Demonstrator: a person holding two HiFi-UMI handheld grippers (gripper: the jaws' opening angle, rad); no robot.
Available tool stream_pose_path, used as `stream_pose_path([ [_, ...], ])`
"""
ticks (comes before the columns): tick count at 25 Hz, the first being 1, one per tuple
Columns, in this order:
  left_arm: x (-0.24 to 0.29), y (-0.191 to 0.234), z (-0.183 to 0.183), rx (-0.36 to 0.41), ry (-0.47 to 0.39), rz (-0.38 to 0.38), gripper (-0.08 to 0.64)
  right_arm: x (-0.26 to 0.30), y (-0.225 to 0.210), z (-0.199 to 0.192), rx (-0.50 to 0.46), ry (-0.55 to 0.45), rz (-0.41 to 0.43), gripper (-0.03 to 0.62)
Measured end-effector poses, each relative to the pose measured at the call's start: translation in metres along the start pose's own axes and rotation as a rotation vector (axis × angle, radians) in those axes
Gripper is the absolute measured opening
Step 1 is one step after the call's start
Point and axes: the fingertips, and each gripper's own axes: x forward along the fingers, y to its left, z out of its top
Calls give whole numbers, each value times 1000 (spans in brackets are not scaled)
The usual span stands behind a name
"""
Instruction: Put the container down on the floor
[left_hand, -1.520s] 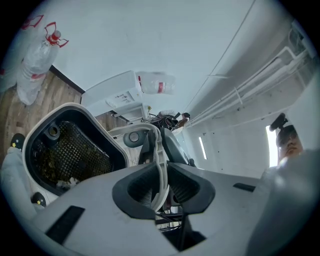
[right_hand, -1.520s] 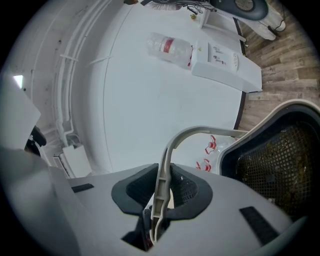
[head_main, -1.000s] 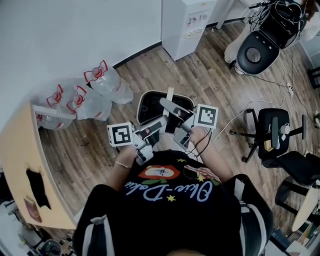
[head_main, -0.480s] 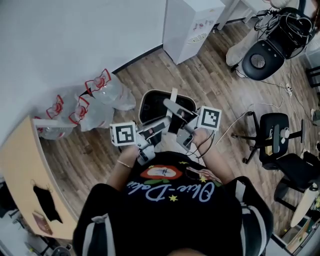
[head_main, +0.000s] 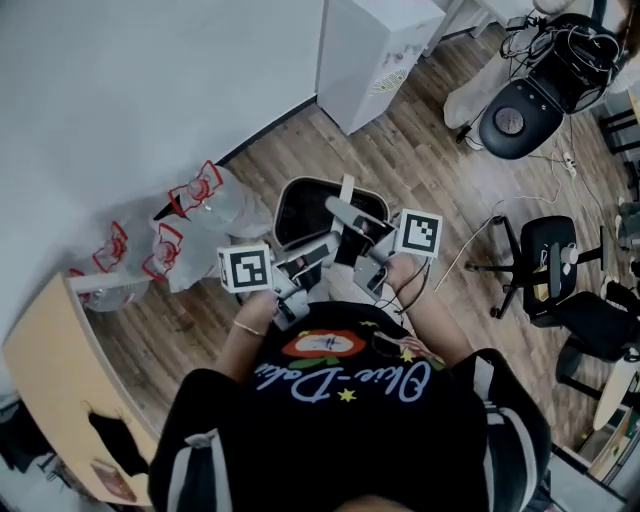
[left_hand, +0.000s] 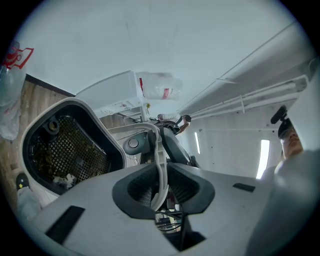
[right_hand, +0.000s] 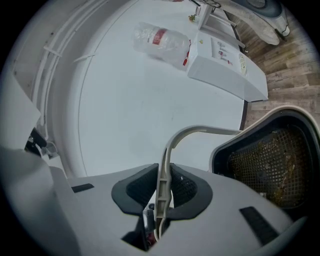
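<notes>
Since the earlier head views, the wood floor, the desk and the bagged water bottles have slid toward the lower left. The container and both grippers have kept their place in front of the person. The load is therefore judged to be in transit and not yet over its set-down spot.

**Position of the load.** The container is a black bin with a pale rim and a mesh lining. It hangs by its bail handle in front of the person's torso and appears clear of the floor. The bottles lie near its left side, and the white cabinet stands further off along the wall.

**Grip.** The left gripper is clenched on the handle. In the left gripper view the pale strap runs between its dark pads, with both pads against it. The right gripper is likewise clamped on the same handle, and that gripper's pads press its flat sides.

**Procedure for the set-down.**
1. Choose bare floor away from the bottles and the cabinet.
2. Lower both grippers together and at the same rate. Uneven lowering is likely to tip the bin, and the loose debris in the mesh could then spill.
3. Keep both grips closed until the base rests flat.
4. Release only when the handle goes slack.
</notes>
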Motion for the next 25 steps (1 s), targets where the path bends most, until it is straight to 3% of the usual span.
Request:
stream_pose_path([
  [16,-2,-4,4,18,47,-47,52,0,7,3,-15,-56,-17,57],
  [25,25,15,59,-44,24,-47,52,35,-11,55,16,-35,-25,57],
])
